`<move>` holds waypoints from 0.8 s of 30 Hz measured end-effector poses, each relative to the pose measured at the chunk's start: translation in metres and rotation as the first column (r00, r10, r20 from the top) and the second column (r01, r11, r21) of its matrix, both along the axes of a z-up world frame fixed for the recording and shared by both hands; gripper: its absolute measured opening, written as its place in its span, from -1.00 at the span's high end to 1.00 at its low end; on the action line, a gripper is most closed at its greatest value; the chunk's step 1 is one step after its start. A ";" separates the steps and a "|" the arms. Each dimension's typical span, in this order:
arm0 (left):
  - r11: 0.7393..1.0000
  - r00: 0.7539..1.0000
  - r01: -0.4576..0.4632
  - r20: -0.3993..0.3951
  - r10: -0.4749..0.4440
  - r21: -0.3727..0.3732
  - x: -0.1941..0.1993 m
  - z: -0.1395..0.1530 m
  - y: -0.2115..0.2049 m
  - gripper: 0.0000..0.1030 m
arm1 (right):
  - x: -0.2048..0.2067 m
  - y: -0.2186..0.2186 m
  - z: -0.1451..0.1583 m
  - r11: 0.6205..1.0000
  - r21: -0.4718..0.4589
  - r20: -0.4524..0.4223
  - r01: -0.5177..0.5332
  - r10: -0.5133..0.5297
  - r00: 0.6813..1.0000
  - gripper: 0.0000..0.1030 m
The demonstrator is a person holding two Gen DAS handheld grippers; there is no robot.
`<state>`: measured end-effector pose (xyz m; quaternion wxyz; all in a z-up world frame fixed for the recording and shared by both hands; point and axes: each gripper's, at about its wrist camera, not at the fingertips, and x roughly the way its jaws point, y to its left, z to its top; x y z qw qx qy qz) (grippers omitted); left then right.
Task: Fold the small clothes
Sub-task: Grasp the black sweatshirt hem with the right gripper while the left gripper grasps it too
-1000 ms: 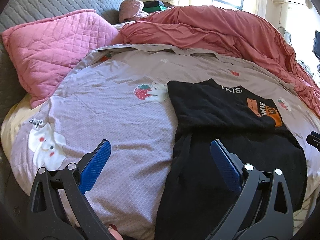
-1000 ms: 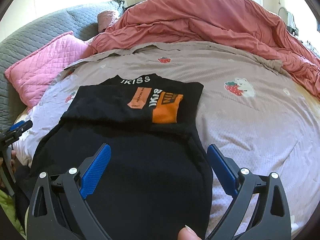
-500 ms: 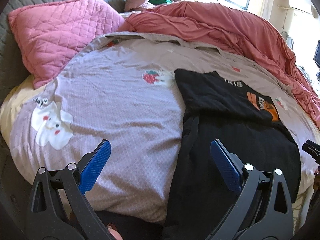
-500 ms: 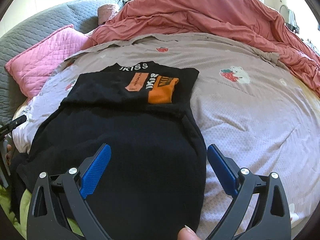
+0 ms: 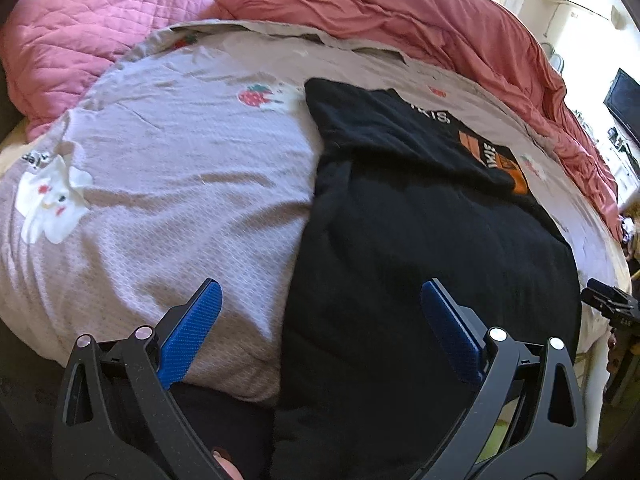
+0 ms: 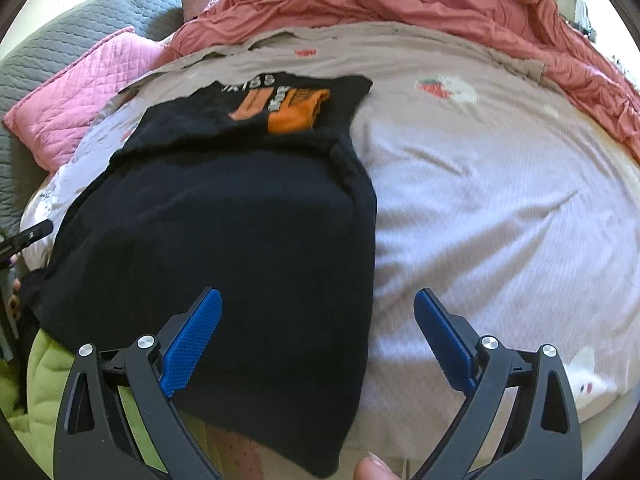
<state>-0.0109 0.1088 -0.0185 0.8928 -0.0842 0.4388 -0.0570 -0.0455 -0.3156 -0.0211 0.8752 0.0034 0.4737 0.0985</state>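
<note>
A black t-shirt with an orange and white print lies flat on the bed, its top part folded down over the body and its hem hanging over the near edge. It also shows in the right wrist view. My left gripper is open and empty, low at the shirt's left lower edge. My right gripper is open and empty over the shirt's right lower edge. Each gripper's tip shows at the edge of the other's view, the right gripper and the left gripper.
The bed has a mauve sheet printed with strawberries. A pink quilted pillow lies at the back left. A salmon duvet is bunched along the back. A lime-green cloth is below the bed's edge.
Both grippers have pulled back and down toward the near edge of the bed. More of the shirt's hem and the bed's edge is in view. Both grippers stay open.
</note>
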 end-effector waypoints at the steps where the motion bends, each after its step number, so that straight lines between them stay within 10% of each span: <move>1: 1.000 1.000 0.002 -0.009 -0.002 0.003 0.001 -0.002 -0.001 -0.81 | -0.003 -0.003 -0.002 1.000 -0.002 -0.009 -0.003 0.003 1.000 -0.87; 11: 1.000 0.997 -0.001 -0.074 0.001 -0.004 0.001 -0.018 -0.001 -0.53 | -0.017 -0.013 -0.011 0.998 0.060 -0.072 -0.010 0.015 0.997 -0.51; 16: 1.000 0.997 -0.006 -0.079 0.006 -0.003 0.000 -0.019 0.000 -0.13 | -0.020 -0.007 -0.012 0.995 0.084 -0.066 -0.049 0.055 0.996 0.49; 24: 0.999 0.996 -0.007 -0.087 0.004 -0.035 -0.006 -0.020 0.009 0.02 | -0.020 -0.021 -0.019 0.992 0.128 -0.082 -0.012 0.022 0.996 0.30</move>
